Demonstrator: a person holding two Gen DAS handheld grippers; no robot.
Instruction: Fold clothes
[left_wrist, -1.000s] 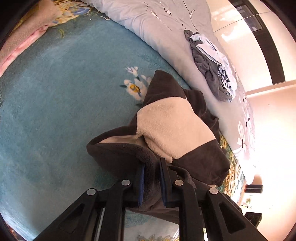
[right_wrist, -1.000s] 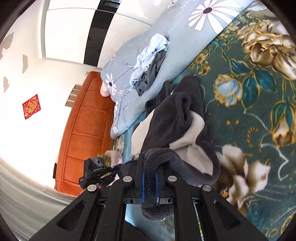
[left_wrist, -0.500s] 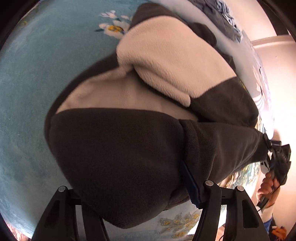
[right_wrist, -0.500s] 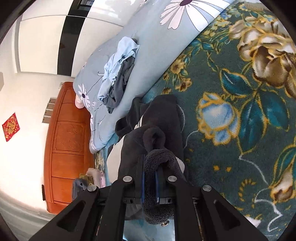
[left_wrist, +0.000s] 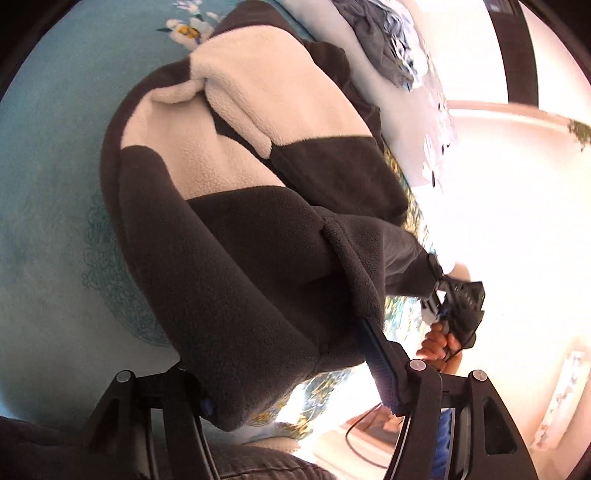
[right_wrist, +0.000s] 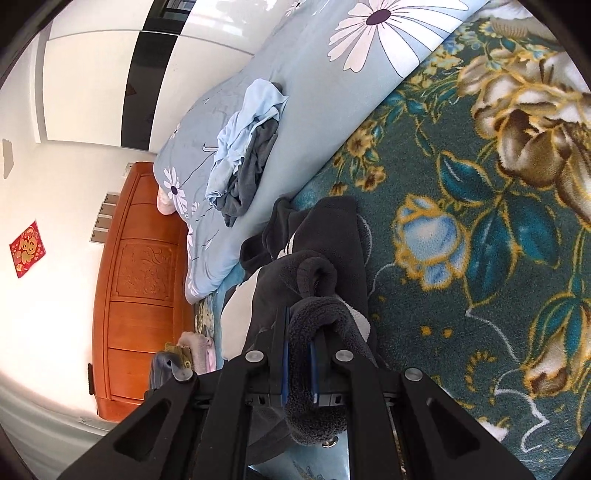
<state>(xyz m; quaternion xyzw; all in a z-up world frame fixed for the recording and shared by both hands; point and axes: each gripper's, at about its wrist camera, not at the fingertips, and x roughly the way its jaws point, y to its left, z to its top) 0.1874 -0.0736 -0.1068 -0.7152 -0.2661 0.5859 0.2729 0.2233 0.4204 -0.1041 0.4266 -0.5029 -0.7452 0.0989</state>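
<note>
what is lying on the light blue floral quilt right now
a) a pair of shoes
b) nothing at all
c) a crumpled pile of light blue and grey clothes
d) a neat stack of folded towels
c: in the right wrist view a rumpled heap of light blue and grey clothes lies on the floral quilt, loose and unfolded.

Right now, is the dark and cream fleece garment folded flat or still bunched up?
Bunched up, not folded. The fleece garment hangs in rumpled heaps between the left gripper, whose fingers stand wide apart around it, and the right gripper, clamped on a thick roll of it.
</note>
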